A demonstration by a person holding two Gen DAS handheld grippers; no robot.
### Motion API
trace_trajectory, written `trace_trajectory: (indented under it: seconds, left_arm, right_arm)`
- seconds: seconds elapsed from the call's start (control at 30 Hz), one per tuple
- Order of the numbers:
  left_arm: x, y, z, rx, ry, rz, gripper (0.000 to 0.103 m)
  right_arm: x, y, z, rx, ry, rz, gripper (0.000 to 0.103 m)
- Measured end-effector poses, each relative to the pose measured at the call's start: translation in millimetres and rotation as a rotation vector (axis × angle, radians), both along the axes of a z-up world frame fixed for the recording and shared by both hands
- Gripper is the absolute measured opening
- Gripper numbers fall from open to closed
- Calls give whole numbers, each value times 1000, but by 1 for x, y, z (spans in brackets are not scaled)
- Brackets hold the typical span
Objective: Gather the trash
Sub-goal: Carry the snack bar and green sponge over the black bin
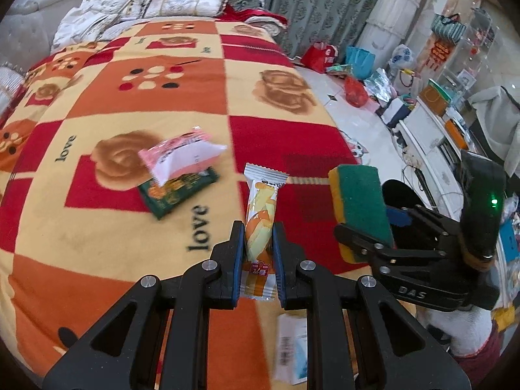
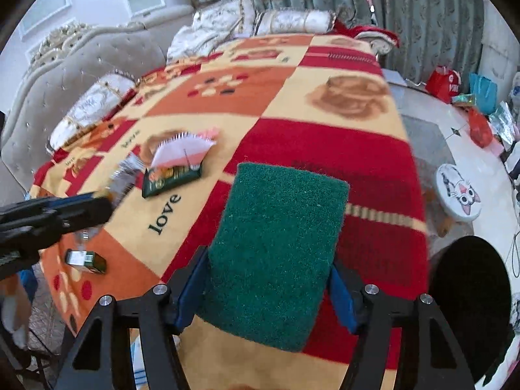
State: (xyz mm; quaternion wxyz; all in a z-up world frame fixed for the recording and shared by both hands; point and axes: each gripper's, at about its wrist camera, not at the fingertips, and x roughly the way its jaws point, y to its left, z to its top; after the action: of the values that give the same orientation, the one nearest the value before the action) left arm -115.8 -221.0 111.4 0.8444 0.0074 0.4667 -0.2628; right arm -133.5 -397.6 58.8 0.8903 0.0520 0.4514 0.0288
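My left gripper (image 1: pixel 258 240) is shut on an orange and white snack wrapper (image 1: pixel 261 224), held above the bed blanket (image 1: pixel 146 104). My right gripper (image 2: pixel 266 289) is shut on a green and yellow sponge (image 2: pixel 276 253); it shows in the left wrist view (image 1: pixel 360 208) to the right of the left gripper. A pink and white wrapper (image 1: pixel 182 156) lies on top of a dark green packet (image 1: pixel 177 191) on the blanket ahead; both show in the right wrist view (image 2: pixel 187 149), (image 2: pixel 172 178). The left gripper (image 2: pixel 55 214) shows blurred at that view's left.
A small green box (image 2: pixel 86 260) lies near the blanket's near left edge. A white and blue packet (image 1: pixel 292 347) lies under the left gripper. Pillows (image 1: pixel 185 3) sit at the bed's far end. Bags (image 1: pixel 357 58) clutter the floor to the right. A cat-face stool (image 2: pixel 458 191) stands beside the bed.
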Motion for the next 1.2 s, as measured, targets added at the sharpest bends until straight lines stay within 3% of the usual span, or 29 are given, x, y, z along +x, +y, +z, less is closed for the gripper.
trace_trajectory:
  seconds: [0.7,1.2]
  left_arm:
    - [-46,-138,26,4,-45,-219,15]
    - [-57,-221,15,-11,22,-293,15]
  right_arm:
    - [-90,-117,27,-16,-41,-226,66]
    - [-126,-183,16,21,-31,-346,66]
